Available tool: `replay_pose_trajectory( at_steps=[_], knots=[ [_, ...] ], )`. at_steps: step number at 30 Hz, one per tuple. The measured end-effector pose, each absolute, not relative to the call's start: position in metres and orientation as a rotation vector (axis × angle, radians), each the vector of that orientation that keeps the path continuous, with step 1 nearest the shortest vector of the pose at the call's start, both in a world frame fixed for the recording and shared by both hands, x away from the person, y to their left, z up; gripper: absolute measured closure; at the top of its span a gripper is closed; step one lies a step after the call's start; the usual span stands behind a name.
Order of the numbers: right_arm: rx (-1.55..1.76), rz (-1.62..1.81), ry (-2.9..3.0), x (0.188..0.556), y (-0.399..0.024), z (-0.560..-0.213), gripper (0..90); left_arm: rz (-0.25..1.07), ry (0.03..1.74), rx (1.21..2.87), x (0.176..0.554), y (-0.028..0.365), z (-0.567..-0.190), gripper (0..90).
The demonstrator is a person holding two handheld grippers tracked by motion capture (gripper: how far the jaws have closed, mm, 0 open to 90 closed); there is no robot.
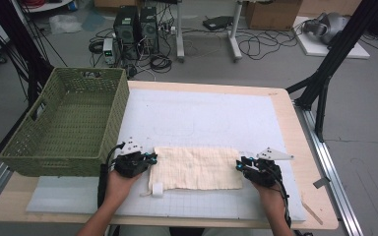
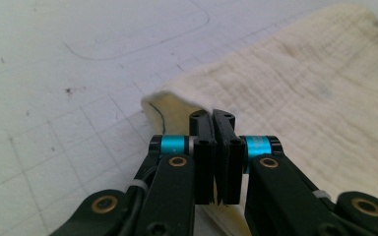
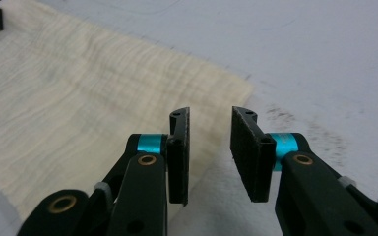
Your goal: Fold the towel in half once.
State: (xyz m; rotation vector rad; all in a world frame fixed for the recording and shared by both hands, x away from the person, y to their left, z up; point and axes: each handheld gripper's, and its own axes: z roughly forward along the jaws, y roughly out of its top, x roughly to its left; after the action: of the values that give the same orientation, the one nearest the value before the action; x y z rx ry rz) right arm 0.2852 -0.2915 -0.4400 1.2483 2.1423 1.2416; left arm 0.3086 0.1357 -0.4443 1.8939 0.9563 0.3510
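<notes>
The table (image 1: pixel 295 123) carries a white gridded mat (image 1: pixel 202 118), and on the mat's near half lies a cream cloth (image 1: pixel 197 167), spread flat in a long rectangle between the two hands. A green woven basket (image 1: pixel 69 123) stands at the far left, its near right corner just beside the left hand.

The step in hand looks like taking hold of the cloth's two short ends, probably to fold it or to lift it toward the basket.

The left gripper (image 2: pixel 215 123) has its jaws pressed together on the cloth's left edge; in the left gripper view the fabric is pinched up into a small raised fold beside the jaws. That hold looks thin, only a sliver of hem, so it would be wise to keep it firm and not tug sideways until the other end is held.

The right gripper (image 3: pixel 209 142) stands with its jaws parted to a moderate gap, straddling the cloth's right edge near the corner, nothing between them yet. To do this well, it should drop until the lower pad slides under the hem, push a little further in over the cloth so that it bites more than the very edge, then close.

Once both ends are held, raise them together and level, so the cloth hangs evenly and the small tab (image 1: pixel 156 189) at the near left corner does not drag.
</notes>
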Motion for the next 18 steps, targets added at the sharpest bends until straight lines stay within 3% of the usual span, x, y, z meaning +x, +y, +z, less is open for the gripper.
replay_pose_trajectory(
  at_steps=[7, 8, 11, 18],
  knots=[
    [1.280, 1.248, 2.207, 0.289, -0.289, -0.445, 62.6, 0.297, 0.986, 1.818, 0.312, 0.141, -0.442, 87.6],
    [1.296, 1.270, 2.220, 0.290, -0.287, -0.446, 65.2, 0.292, 0.988, 1.806, 0.312, 0.141, -0.442, 87.6],
    [1.259, 1.258, 2.270, 0.292, -0.279, -0.449, 84.9, 0.288, 0.995, 1.794, 0.314, 0.143, -0.440, 87.8],
    [1.216, 1.265, 2.211, 0.290, -0.276, -0.439, 86.4, 0.280, 1.035, 1.744, 0.320, 0.148, -0.438, 88.2]
  ],
)
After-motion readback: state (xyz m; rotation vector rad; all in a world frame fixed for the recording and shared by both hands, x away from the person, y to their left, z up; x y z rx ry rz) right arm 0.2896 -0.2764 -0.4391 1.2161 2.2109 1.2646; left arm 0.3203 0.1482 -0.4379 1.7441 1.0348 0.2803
